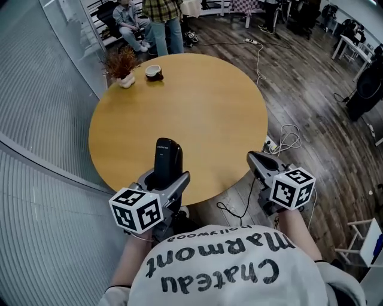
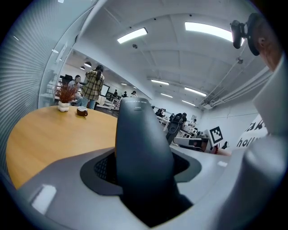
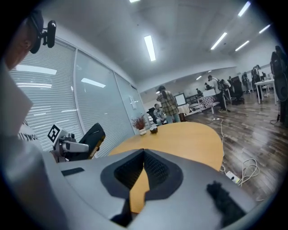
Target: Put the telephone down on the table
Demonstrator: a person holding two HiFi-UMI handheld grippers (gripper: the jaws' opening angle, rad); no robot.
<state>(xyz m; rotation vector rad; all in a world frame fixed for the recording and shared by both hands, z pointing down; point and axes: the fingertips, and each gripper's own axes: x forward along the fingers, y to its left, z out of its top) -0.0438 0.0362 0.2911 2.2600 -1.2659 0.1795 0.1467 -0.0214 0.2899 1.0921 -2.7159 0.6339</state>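
While hovering at the 6 o'clock edge of the round wooden surface point(image 1: 203, 113), clamping a black telephone point(image 1: 167, 155) in the left hand-held gripper point(image 1: 166, 177), jaws standing partway apart and pressing on the handset's lower sides. Pointing the telephone's rounded top toward 12 o'clock, out past the jaw tips and over the wood; not showing clearly whether its underside is touching the surface. Filling the middle of the left gripper view with that same dark body point(image 2: 144, 152), wedged between the grey jaws.

Holding the right hand-held gripper point(image 1: 258, 160) just off the rim at about 4 o'clock, over the plank floor point(image 1: 311, 77), jaws drawn together at the tips with only a thin sliver of wood showing between them lower down, gripping nothing.

Sharing the surface, far across at 11 o'clock, with a small pot of reddish dried plant point(image 1: 122, 66) and, just beside it toward 12 o'clock, a small brown cup point(image 1: 154, 72). Trailing over the floor off the 3 o'clock side, white cables point(image 1: 287, 140). Standing and sitting beyond the far edge, people point(image 1: 161, 18).
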